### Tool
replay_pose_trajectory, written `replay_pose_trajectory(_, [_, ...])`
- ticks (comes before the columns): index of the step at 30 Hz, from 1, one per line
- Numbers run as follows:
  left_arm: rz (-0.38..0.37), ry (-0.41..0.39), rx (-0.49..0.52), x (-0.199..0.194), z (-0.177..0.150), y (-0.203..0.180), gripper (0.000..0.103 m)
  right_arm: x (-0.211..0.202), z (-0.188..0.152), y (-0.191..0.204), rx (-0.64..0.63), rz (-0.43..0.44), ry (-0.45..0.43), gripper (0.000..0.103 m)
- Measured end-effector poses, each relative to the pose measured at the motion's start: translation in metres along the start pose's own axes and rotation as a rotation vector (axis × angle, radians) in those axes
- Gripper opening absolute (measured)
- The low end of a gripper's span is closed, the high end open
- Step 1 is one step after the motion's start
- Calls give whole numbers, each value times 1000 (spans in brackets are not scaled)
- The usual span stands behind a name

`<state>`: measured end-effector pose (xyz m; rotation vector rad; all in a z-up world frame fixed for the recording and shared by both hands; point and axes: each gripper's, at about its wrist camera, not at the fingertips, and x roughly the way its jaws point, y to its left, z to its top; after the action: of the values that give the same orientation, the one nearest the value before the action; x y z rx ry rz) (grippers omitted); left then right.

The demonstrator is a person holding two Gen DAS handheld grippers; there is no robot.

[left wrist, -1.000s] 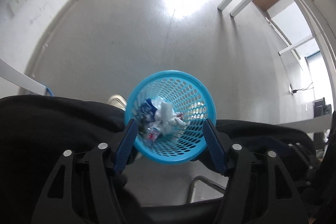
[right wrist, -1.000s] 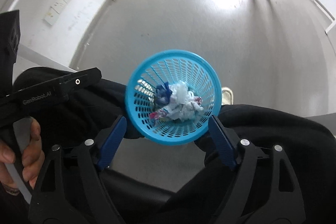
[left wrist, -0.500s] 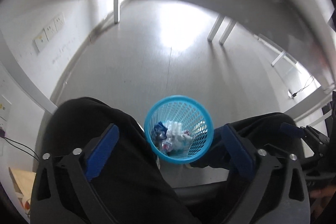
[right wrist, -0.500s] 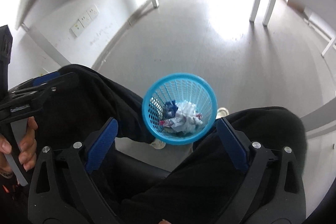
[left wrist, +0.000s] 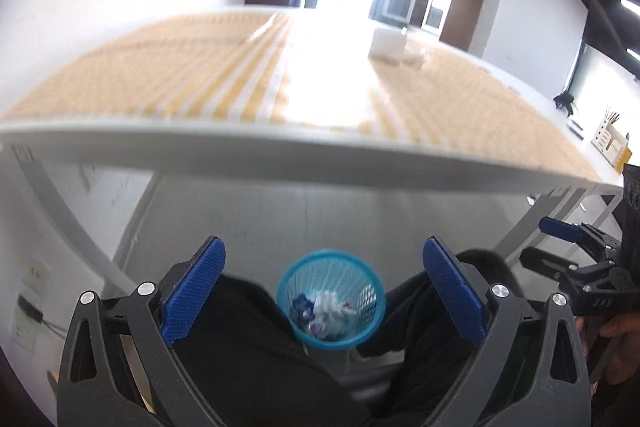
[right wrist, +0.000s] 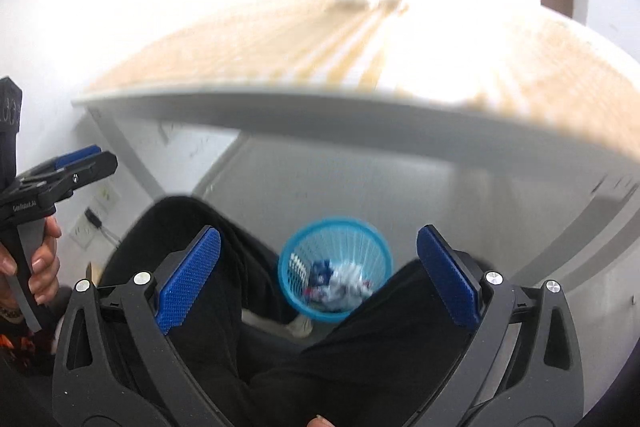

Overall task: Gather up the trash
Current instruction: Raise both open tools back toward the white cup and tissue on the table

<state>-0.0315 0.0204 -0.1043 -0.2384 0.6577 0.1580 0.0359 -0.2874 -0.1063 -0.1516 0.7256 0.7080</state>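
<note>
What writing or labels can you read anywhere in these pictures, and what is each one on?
"GenRobot.AI": small white print on the black body of the left gripper, seen from the right wrist camera; only just legible.
"DAS": faint letters on the black body of the right gripper, seen from the left wrist camera; uncertain, partly blurred.
Wrappers in the blue basket: any print is too blurred to read.
The table shows no writing.

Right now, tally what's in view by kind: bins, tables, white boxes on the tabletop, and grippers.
Blue mesh bin: 1
Table: 1
White box: 1
Grippers: 2, left gripper and right gripper, jaws open and empty
Total: 5
</note>
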Motion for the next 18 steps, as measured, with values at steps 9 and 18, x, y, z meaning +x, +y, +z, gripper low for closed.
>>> replay_pose_trajectory(9, [-34,-81,23,3,65,-25,97,-25,71,-25,14,-72,-116,94])
replay_pose_trajectory(18, [-66,-77,31,28,108,-47,97,-10,127,-53,10,-100,-130,94])
